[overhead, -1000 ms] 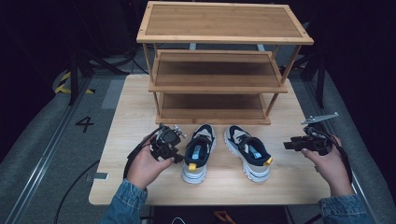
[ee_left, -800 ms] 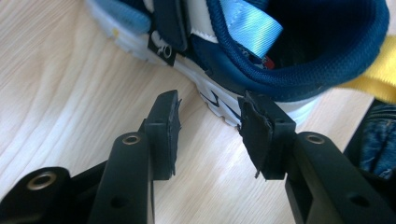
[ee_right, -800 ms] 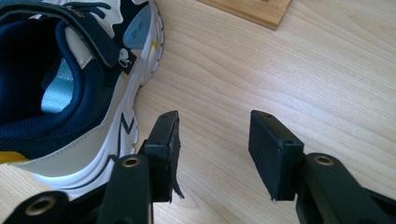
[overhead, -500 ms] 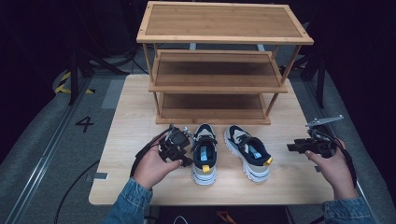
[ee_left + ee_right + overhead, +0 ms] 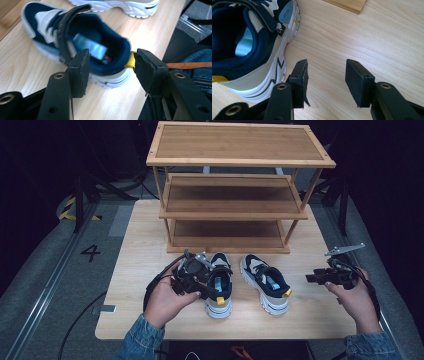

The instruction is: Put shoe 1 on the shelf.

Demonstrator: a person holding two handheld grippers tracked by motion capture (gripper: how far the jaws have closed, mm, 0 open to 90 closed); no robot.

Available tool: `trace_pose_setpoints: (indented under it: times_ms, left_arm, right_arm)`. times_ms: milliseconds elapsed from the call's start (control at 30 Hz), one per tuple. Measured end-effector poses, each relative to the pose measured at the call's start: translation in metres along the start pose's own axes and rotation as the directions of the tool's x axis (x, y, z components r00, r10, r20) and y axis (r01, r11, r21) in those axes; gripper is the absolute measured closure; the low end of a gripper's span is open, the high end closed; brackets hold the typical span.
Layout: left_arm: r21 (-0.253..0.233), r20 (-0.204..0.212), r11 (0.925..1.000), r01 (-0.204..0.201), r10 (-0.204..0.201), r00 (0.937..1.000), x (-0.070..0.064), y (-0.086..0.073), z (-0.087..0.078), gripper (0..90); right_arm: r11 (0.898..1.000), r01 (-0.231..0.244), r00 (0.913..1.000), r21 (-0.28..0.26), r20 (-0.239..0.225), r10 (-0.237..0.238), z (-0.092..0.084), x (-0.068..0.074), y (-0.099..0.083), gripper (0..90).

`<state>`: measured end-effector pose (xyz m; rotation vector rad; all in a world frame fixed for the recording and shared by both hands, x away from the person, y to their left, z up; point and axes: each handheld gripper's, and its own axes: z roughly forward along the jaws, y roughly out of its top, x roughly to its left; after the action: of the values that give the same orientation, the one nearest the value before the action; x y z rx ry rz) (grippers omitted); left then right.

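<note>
Two navy and white shoes stand side by side on the wooden table (image 5: 140, 245). My left gripper (image 5: 209, 287) hovers at the left shoe (image 5: 220, 295), pointing across it. In the left gripper view the jaws of that gripper (image 5: 112, 72) have just been opening. The shoe's (image 5: 100, 50) heel with its yellow tab lies between them, and the pads stand apart from it. My right gripper (image 5: 310, 279) is held to the right of the right shoe (image 5: 265, 282). It stands open (image 5: 325, 80) over bare wood, and the shoe (image 5: 249, 45) lies to its left.
A three-shelf wooden shoe rack (image 5: 230, 200) stands at the back of the table, close behind the shoes' toes. Its bottom corner (image 5: 347, 5) is near the right gripper. Dark floor with rails surrounds the table. A denim sleeve (image 5: 197, 57) is close to the left gripper.
The left gripper moved right and rose a little, and its jaws widened. The left shoe shifted slightly right and turned straighter. The right gripper stayed put.
</note>
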<state>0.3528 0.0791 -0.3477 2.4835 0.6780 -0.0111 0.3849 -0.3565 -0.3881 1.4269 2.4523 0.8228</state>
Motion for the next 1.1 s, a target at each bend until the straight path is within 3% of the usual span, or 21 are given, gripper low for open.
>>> trace_pose_setpoints:
  times_ms: [200, 733, 1100]
  left_arm:
    - [0.034, 0.022, 0.9987, -0.039, 0.038, 0.999, -0.007, 0.007, 0.016, 46.1]
    - [0.13, 0.076, 0.9909, -0.033, 0.023, 0.9969, -0.001, 0.008, 0.065, 46.7]
    - [0.168, 0.076, 0.9845, -0.049, 0.037, 0.9964, -0.002, 0.007, 0.081, 50.0]
  right_arm:
    - [1.0, -0.004, 1.0, 0.001, 0.004, 0.004, -0.001, -0.001, -0.002, 54.0]
    - [1.0, 0.009, 1.0, 0.014, 0.002, -0.009, 0.003, 0.002, -0.003, 53.2]
    - [1.0, 0.001, 1.0, 0.02, 0.007, -0.001, 0.004, 0.0, -0.004, 52.2]
